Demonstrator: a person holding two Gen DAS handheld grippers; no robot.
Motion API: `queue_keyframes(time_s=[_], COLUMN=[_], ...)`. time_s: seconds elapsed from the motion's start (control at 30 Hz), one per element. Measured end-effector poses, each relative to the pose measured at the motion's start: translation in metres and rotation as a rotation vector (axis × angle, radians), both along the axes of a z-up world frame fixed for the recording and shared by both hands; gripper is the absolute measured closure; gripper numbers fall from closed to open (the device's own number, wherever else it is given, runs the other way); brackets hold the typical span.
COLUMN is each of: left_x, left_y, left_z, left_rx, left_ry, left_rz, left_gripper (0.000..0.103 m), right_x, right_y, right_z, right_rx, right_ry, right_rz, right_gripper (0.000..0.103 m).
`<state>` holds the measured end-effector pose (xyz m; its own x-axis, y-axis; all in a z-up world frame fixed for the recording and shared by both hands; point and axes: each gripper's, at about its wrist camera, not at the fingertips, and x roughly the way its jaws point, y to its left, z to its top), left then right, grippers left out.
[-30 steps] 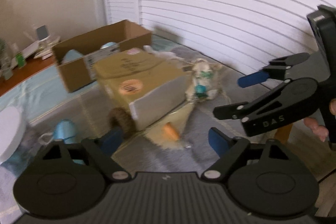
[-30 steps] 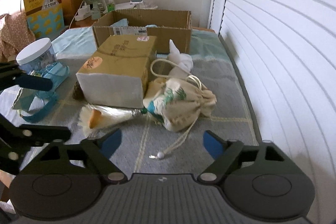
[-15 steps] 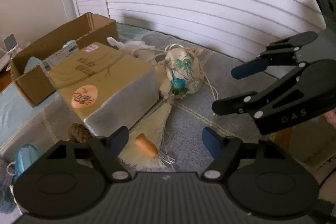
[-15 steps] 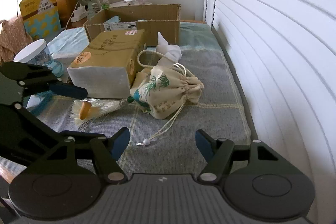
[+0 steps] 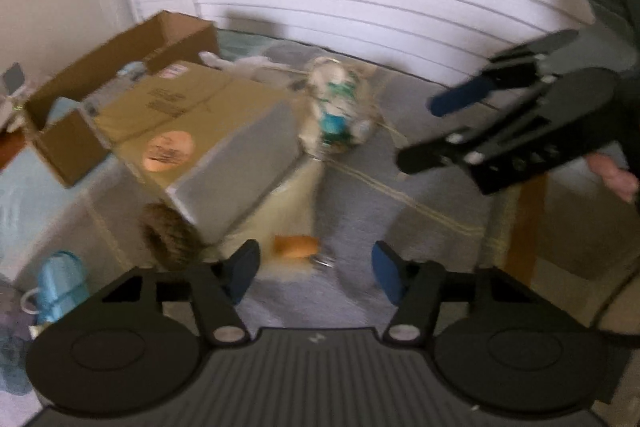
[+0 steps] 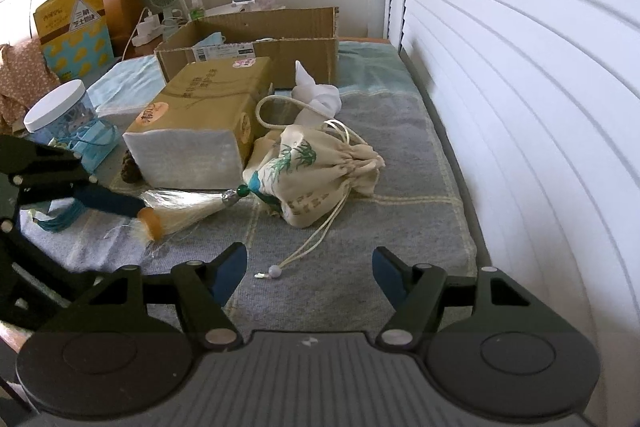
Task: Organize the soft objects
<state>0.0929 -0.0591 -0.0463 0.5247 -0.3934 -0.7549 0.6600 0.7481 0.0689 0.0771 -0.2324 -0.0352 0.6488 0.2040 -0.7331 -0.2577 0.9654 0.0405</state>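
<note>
Right wrist view: on a grey blanket beside white slatted blinds, the sorting of soft objects looks barely begun. A cream drawstring pouch printed with green leaves lies loose against a closed brown parcel, its cream tassel stretched toward the left gripper, whose jaws have just been narrowing around the tassel's orange-capped end; whether the pads yet press on it cannot be told, as the left wrist view is blurred. There the orange cap sits between the half-closed blue pads. The right gripper hovers empty, jaws fairly wide, above the pouch's beaded cord. An open cardboard box at the far end holds what appears to be a blue face mask and a labelled packet, little else visible. A white-lidded clear jar stands left, contents unclear. A white cloth, a brown fuzzy item and blue masks outside the jar remain to be gathered.
</note>
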Motion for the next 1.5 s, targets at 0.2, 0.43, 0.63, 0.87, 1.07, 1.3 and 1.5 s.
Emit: queue_keyframes(time_s=[0.2,0.43,0.63,0.87,1.07,1.3,1.5], left_x=[0.001,-0.003,-0.005,-0.009,-0.011,-0.01,-0.008], left_y=[0.002,0.001,0.006,0.017,0.027,0.03,0.032], left_z=[0.001,-0.001,0.003,0.011,0.013,0.015,0.015], left_rx=[-0.032,-0.043,-0.062,-0.085,-0.086,-0.102,-0.102], left_ry=[-0.015,-0.023,-0.028,-0.024,-0.02,-0.022,-0.019], left_rz=[0.061,0.102,0.136,0.176,0.198,0.193,0.196], left_gripper=[0.063,0.078,0.079,0.079,0.079,0.079,0.079], right_x=[0.0,0.0,0.001,0.006,0.024,0.05,0.058], right_y=[0.003,0.003,0.004,0.006,0.012,0.013,0.013], right_z=[0.002,0.002,0.004,0.008,0.01,0.0,-0.009], right_rx=[-0.008,-0.008,-0.008,-0.006,-0.004,0.041,0.066], right_ry=[-0.007,-0.005,-0.017,-0.049,-0.077,-0.044,0.0], right_rz=[0.006,0.008,0.001,-0.01,-0.015,-0.028,-0.029], right_gripper=[0.029,0.029,0.029,0.028,0.021,0.014,0.017])
